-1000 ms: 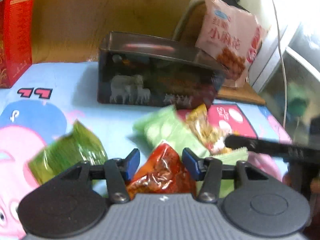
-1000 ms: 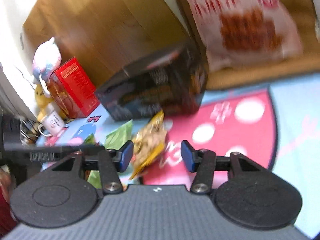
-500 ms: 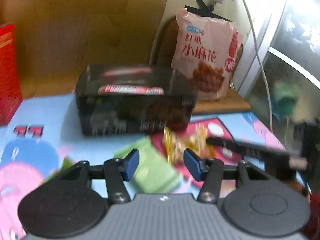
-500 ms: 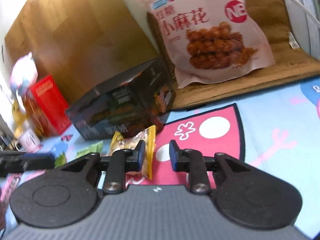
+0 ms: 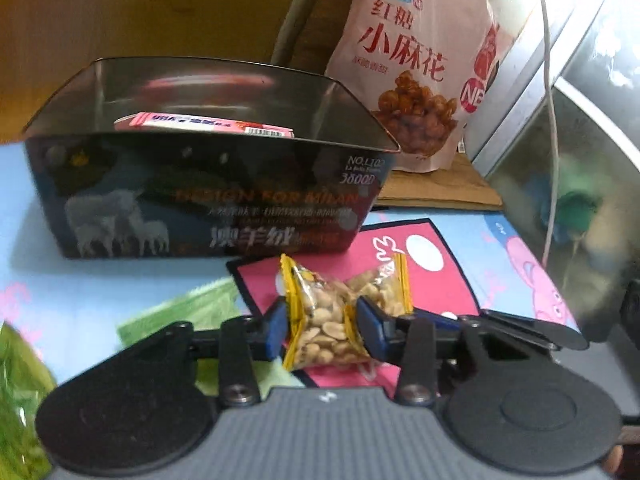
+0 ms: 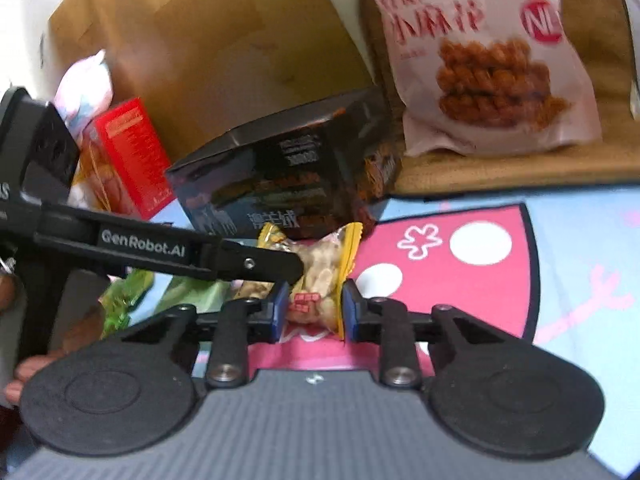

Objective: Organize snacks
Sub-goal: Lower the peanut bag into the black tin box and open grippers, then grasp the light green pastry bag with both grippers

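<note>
A clear peanut packet with yellow ends [image 5: 340, 312] lies on the pink patch of the mat, in front of a dark open box [image 5: 208, 196]. My left gripper [image 5: 322, 330] is shut on one part of the packet. My right gripper [image 6: 314, 312] is shut on the same packet [image 6: 320, 268] from the other side. The left gripper's black arm crosses the right wrist view at left. The box holds a pink wrapped bar [image 5: 204, 122]. Green snack packets [image 5: 188, 312] lie left of the peanuts.
A large pink bag of fried twists [image 5: 420, 60] leans at the back right on a brown board [image 5: 440, 192]. A red carton [image 6: 128, 156] stands left of the box. A white cable [image 5: 552, 80] hangs at right by a glass tank.
Both grippers have closed on the peanut packet; a second ago both were open, the left one over a red packet, which is now out of view.
</note>
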{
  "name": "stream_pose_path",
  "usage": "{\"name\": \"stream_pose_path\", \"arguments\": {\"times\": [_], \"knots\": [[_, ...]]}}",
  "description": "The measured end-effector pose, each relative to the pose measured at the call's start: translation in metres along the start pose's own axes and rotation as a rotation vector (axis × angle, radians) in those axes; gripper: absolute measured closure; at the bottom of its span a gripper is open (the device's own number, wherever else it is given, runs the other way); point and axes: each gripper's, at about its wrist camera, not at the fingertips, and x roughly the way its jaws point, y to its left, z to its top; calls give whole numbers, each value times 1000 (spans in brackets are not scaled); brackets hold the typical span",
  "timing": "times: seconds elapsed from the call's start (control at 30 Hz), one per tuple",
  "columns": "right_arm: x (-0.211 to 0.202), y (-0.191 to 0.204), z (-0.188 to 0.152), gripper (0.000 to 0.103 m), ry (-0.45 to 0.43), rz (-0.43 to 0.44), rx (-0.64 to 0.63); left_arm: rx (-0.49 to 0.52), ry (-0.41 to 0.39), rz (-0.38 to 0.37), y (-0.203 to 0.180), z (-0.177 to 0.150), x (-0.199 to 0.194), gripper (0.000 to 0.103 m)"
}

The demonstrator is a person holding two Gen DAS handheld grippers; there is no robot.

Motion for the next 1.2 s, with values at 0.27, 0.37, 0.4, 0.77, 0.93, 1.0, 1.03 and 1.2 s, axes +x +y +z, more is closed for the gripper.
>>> {"name": "stream_pose_path", "arguments": {"times": [0.27,0.37,0.4,0.77,0.93,1.0,1.03,1.2], "knots": [[-29,31,12,76,-159,49,-111,18,-155,-29,-5,19,-66,67],[-21,33,48,76,-223,67,-125,43,-220,9,-7,42,-76,67],[-15,31,56,76,-230,73,-118,46,-236,25,-7,51,-75,67],[14,-7,72,33,-316,4,-4,-52,-276,178,32,67,-42,58],[-2,-20,73,31,-385,13,114,-113,-362,170,44,39,-86,57],[-8,-18,73,31,-405,4,98,-135,-372,164,49,24,-107,57],[-14,-15,70,31,-421,0,87,-139,-374,167,52,17,-118,57],[-41,4,61,31,-361,74,6,-143,-331,163,54,-24,-144,57]]}}
